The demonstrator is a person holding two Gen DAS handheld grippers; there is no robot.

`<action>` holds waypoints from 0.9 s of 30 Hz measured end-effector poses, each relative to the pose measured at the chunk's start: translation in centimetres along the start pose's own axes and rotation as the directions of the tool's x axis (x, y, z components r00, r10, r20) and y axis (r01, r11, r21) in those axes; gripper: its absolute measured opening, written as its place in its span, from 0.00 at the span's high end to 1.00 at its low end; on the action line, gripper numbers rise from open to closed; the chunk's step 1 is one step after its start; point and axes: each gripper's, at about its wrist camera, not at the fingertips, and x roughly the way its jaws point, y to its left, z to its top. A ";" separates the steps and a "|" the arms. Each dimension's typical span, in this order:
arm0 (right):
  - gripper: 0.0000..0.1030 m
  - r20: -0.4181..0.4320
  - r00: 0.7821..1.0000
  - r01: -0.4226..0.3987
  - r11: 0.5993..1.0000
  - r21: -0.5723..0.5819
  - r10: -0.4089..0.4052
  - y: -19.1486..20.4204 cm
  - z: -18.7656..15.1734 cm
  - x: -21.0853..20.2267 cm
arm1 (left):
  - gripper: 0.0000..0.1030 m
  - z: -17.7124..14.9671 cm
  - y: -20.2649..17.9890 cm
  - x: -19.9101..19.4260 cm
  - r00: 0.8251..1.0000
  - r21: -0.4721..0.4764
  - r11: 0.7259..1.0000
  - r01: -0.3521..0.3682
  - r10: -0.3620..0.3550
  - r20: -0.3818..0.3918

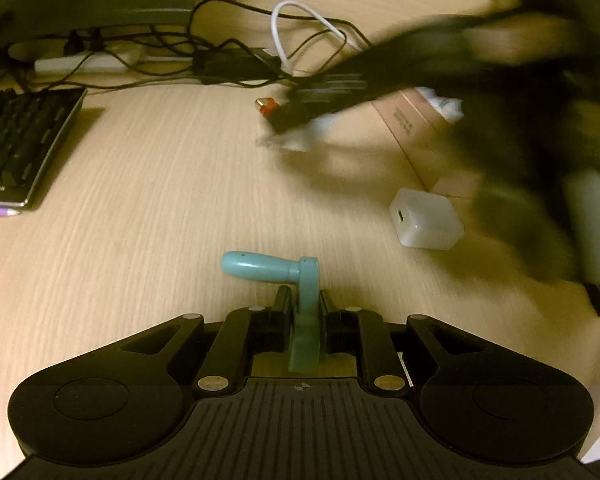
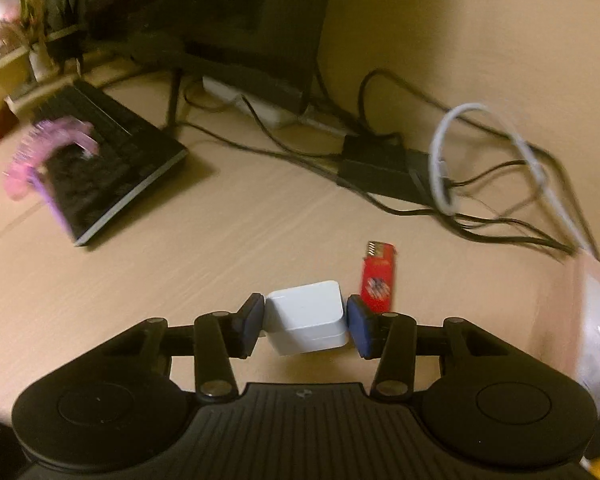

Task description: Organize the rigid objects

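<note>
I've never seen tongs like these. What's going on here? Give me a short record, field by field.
Setting: wooden desk with a black keyboard and tangled cables
Left tongs: shut on a teal handle-shaped tool
Right tongs: pads on either side of a white cube charger, apparently gripping it
Nearby: red lighter lying flat just right of the charger
Also: pink box at the desk's right side
Unclear: the right view is blurred, so pad contact is hard to confirm
</note>
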 end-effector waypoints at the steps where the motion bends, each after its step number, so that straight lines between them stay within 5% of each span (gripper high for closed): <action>1: 0.56 0.014 1.000 -0.002 1.000 0.003 0.002 -0.2 -0.7 -1.5 | 0.84 0.1 -0.3 0.0 1.000 0.013 1.000 -0.011 0.011 -0.005; 9: 0.56 0.047 0.990 0.135 0.991 0.021 -0.136 -3.0 -9.6 -12.6 | 0.85 -0.1 -3.1 0.7 1.000 0.158 0.987 0.016 -0.014 -0.009; 17: 0.56 -0.003 0.950 0.307 0.928 0.212 -0.313 -7.1 -16.3 -16.7 | 0.86 1.3 -7.3 0.7 0.986 0.239 0.957 0.162 -0.146 -0.086; 27: 0.56 0.002 0.929 0.345 0.871 0.350 -0.370 -8.7 -19.2 -19.0 | 0.93 10.4 -12.3 -1.9 0.955 0.315 0.913 0.259 -0.290 0.055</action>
